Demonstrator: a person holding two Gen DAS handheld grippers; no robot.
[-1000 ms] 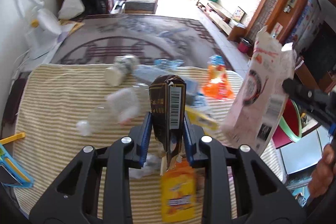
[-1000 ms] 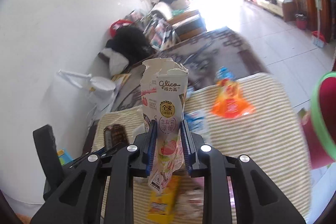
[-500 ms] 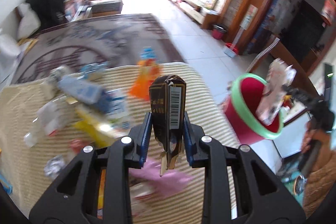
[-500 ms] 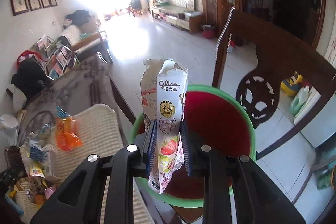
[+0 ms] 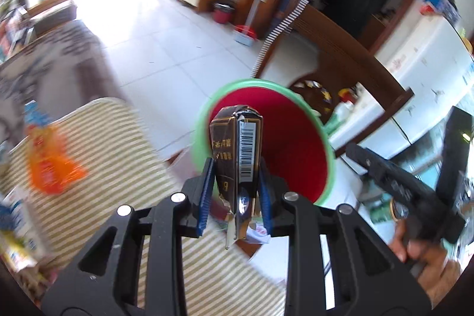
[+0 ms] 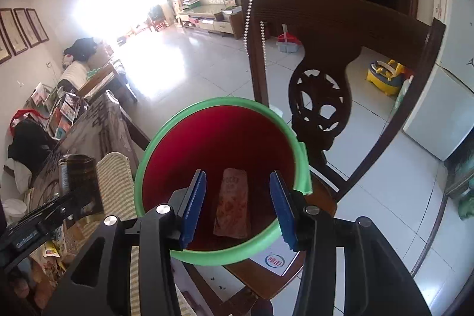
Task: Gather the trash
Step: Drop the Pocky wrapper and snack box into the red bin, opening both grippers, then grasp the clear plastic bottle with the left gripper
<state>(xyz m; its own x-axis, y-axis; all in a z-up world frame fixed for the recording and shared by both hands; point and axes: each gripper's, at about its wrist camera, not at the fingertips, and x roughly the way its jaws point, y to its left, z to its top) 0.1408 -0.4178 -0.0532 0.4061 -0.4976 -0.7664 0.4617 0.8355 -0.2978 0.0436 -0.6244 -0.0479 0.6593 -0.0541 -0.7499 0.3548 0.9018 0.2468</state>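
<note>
Dark brown card, creased and torn along its lower edge: the brown carton [image 5: 237, 150] looks empty, light and easily crushed, so the flat sides are the place to pinch it, and that is where the left gripper [image 5: 237, 191] clamps it, fingers narrow, holding it upright at the 12 o'clock end of the pads. Behind it gapes the red bucket [image 5: 299, 144] with its green rim, set on a wooden chair [image 6: 323, 96] beside the striped cloth [image 5: 118, 144]. In the right wrist view the right gripper [image 6: 237, 206] hangs over that bucket [image 6: 213, 138], its jaws opening with nothing between them; 1 pink carton [image 6: 232, 205] lies in the bottom. An orange wrapper [image 5: 50, 165] waits at 9 o'clock on the cloth.
</note>
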